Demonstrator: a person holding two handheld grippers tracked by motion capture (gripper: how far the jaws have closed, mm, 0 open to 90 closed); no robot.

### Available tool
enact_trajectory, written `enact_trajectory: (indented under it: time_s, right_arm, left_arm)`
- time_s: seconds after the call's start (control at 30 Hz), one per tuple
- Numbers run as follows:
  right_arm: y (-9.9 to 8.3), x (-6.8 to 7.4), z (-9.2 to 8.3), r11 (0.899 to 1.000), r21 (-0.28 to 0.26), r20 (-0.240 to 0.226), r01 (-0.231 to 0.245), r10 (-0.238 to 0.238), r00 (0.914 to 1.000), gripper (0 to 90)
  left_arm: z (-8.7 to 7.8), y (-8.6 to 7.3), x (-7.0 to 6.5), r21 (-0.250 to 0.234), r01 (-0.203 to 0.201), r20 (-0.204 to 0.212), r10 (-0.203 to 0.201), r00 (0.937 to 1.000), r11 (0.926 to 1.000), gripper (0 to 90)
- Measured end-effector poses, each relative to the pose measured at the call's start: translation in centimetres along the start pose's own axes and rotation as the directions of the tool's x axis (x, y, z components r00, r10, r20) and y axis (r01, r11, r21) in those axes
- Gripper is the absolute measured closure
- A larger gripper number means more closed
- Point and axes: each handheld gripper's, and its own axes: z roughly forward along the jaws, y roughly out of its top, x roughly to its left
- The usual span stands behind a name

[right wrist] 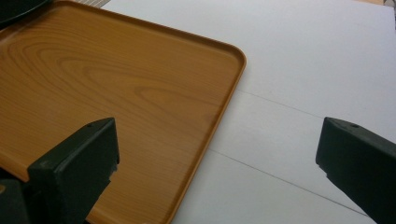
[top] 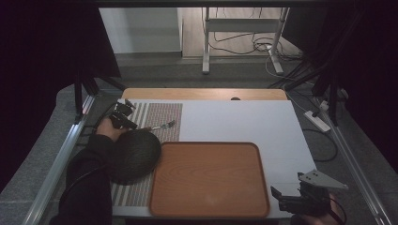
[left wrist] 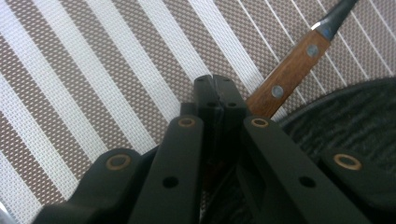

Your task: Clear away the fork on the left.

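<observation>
Gripping the fork [top: 162, 126] by its wooden handle, your left claw [left wrist: 214, 86] is clamped tight above the striped placemat [left wrist: 93, 84]; your right claw [right wrist: 217, 154] gapes wide, empty, beside the tray [right wrist: 93, 84].

— What is the left gripper [left wrist: 215, 86] doing?
— It is pressing its jaws together over the near end of a wooden, riveted fork handle [left wrist: 288, 77], which is running up to the right into dark metal.
— And underneath?
— A striped woven placemat [left wrist: 93, 70] is lying there, with a dark textured plate [left wrist: 345, 116] sitting at the right.
</observation>
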Motion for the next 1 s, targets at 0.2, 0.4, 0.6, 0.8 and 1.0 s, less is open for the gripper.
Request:
enact_trajectory:
  time_s: [0.2, 0.4, 0.6, 0.8, 1.0]
  right_arm:
    - [0.0, 0.0, 0.0, 1.000, 0.000, 0.000, -0.002, 0.002, 1.0000, 0.0]
    - [0.0, 0.0, 0.0, 1.000, 0.000, 0.000, -0.003, 0.003, 1.0000, 0.0]
    - [0.0, 0.0, 0.0, 1.000, 0.000, 0.000, -0.003, 0.003, 1.0000, 0.0]
    - [0.0, 0.0, 0.0, 1.000, -0.002, -0.001, -0.002, 0.002, 1.0000, 0.0]
    - [0.0, 0.0, 0.0, 1.000, -0.003, -0.001, -0.001, 0.001, 1.0000, 0.0]
  left_arm:
    - [0.0, -0.2, 0.1, -0.009, -0.002, 0.034, 0.002, 0.9994, 1.0000, 88.6]
    - [-0.4, -0.2, 0.8, -0.071, 0.074, 0.020, -0.073, 0.9972, 0.9948, 73.0]
    - [-1.0, 0.5, 0.4, -0.155, 0.060, 0.011, -0.059, 0.9982, 0.9860, 42.4]
    - [-0.3, 1.9, -0.4, -0.158, 0.074, 0.066, -0.064, 0.9958, 0.9847, 10.2]
    - [0.7, 2.7, -1.5, -0.138, 0.025, 0.068, -0.016, 0.9976, 0.9901, 0.0]
